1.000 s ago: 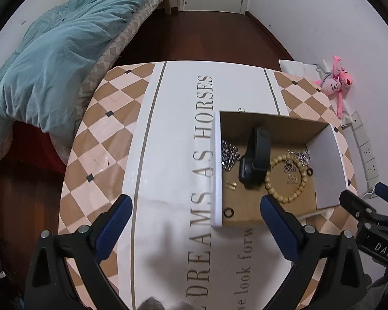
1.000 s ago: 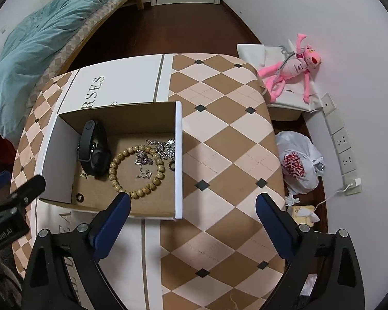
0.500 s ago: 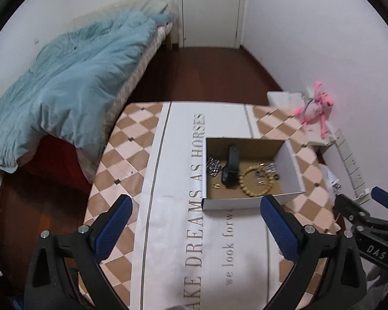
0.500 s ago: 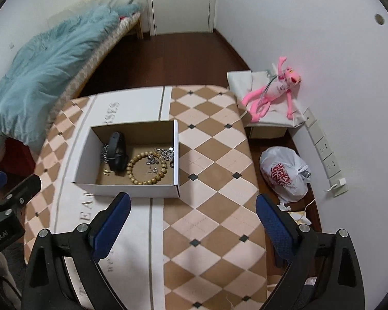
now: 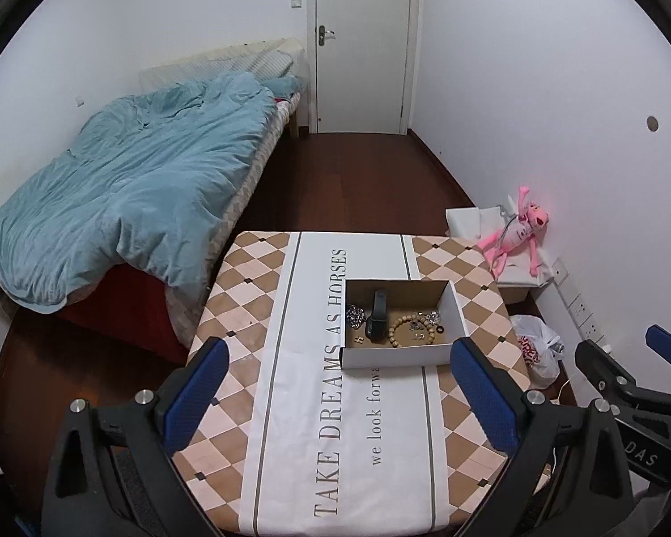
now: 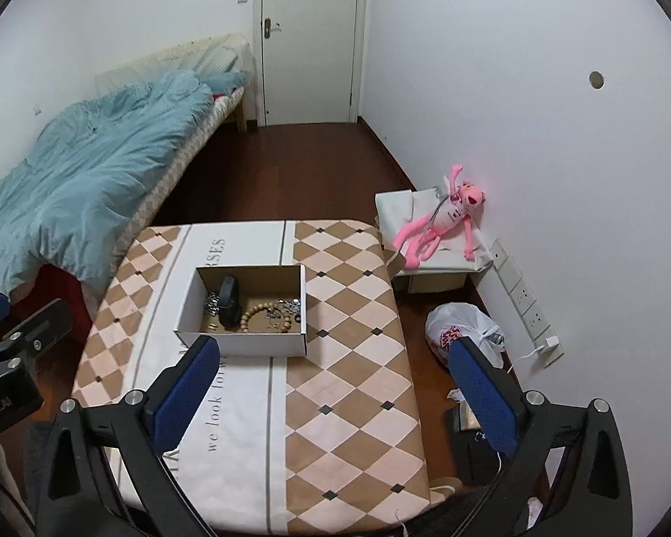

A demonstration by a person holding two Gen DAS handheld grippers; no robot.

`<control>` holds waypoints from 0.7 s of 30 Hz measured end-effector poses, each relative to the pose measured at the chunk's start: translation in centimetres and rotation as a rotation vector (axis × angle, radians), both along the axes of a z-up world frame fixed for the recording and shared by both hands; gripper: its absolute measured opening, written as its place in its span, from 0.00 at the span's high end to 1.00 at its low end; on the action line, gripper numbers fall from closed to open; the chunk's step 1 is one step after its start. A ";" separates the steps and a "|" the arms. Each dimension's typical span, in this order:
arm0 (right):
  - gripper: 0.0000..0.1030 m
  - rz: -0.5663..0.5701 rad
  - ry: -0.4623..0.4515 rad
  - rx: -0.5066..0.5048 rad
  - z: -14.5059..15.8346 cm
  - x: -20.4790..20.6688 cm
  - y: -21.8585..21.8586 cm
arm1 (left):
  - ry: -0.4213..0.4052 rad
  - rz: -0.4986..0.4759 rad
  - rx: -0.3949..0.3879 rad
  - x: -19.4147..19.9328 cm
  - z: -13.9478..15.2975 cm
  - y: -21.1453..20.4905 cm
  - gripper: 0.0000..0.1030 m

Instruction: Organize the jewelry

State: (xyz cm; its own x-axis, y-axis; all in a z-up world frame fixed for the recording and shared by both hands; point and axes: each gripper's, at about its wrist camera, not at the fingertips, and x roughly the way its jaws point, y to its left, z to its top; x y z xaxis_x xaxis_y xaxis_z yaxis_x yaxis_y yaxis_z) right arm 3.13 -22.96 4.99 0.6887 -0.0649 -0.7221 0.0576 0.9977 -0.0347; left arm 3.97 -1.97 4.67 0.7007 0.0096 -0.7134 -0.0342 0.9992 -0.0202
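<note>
Both hand-held grippers (image 5: 335,385) (image 6: 331,385) now farther back from box (image 5: 398,355).

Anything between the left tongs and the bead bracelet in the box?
Nothing stands on the table between the open left tongs and the box. Only the box's near wall lies in between, so come in over it. Inside, the bead bracelet lies flat, with a black band just beside it.

Left gripper (image 5: 335,385) is hovering high over the table (image 5: 255,277), fingers spread wide, gripping nothing. Cardboard box (image 5: 398,355) is sitting on the table's white strip, holding a bead bracelet (image 5: 396,329), black band (image 5: 378,315) and chain (image 5: 354,315). Right gripper (image 5: 626,358) is showing at the right edge.
</note>
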 end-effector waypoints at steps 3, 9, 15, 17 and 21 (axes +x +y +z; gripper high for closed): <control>0.00 0.005 -0.019 0.004 1.0 -1.2 0.2 | 0.007 0.007 -0.004 -0.7 0.4 0.3 0.02; 0.00 0.023 -0.026 0.007 1.8 -2.2 0.7 | 0.023 0.007 0.000 -1.6 0.4 0.4 0.02; 0.00 0.018 -0.002 0.019 1.1 -0.9 0.5 | 0.069 0.002 -0.002 0.0 -0.3 0.0 0.02; 0.00 0.015 0.003 0.021 1.0 -0.2 0.4 | 0.077 -0.002 -0.001 0.6 -0.3 -0.1 0.02; 0.00 0.010 0.014 0.014 1.0 2.1 0.2 | 0.079 -0.008 0.010 2.1 -0.2 -0.6 0.02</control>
